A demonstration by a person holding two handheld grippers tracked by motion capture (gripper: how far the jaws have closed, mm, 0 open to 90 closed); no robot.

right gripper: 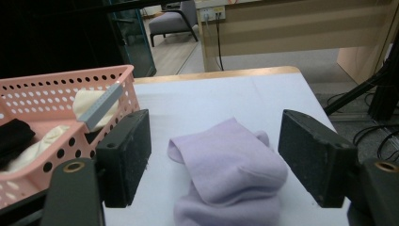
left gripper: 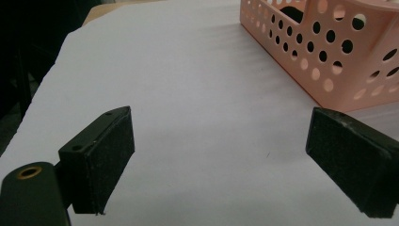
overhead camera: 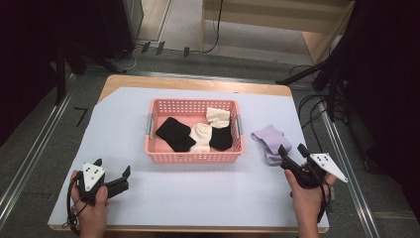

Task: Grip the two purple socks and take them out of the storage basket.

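At the near edge of the counter (overhead camera: 188, 198), the person's left hand (overhead camera: 89, 206) holds the left gripper (overhead camera: 111, 173) low over the white sheet near the front left corner, its jaws spread wide with nothing between them; in the left gripper view the two black pads (left gripper: 101, 160) stand well apart over bare white surface. At the near right, the right hand (overhead camera: 307, 198) holds the right gripper (overhead camera: 291, 150) close to the counter's right side, jaws also wide open and empty, pointing at the lilac sock (overhead camera: 269, 141). In the right gripper view that sock (right gripper: 230, 174) lies folded on the sheet between and just beyond the two jaws, touching neither that I can tell. Between the two grippers the front strip of the sheet is open from side to side. Farther back, the pink basket (overhead camera: 193, 156) sits at the middle of the counter, with the lilac sock just beside its right wall, a narrow gap between them. The left gripper view shows the basket's perforated corner (left gripper: 329, 52) ahead and to the right, with free sheet to its left out to the counter's edge. Inside the basket lie a black sock (overhead camera: 174, 134) at left, a cream sock (overhead camera: 201, 136) in the middle, another black sock (overhead camera: 221, 138) at right and a cream one (overhead camera: 218, 117) at the back right. Behind the basket a band of sheet stays free up to the far wooden edge.
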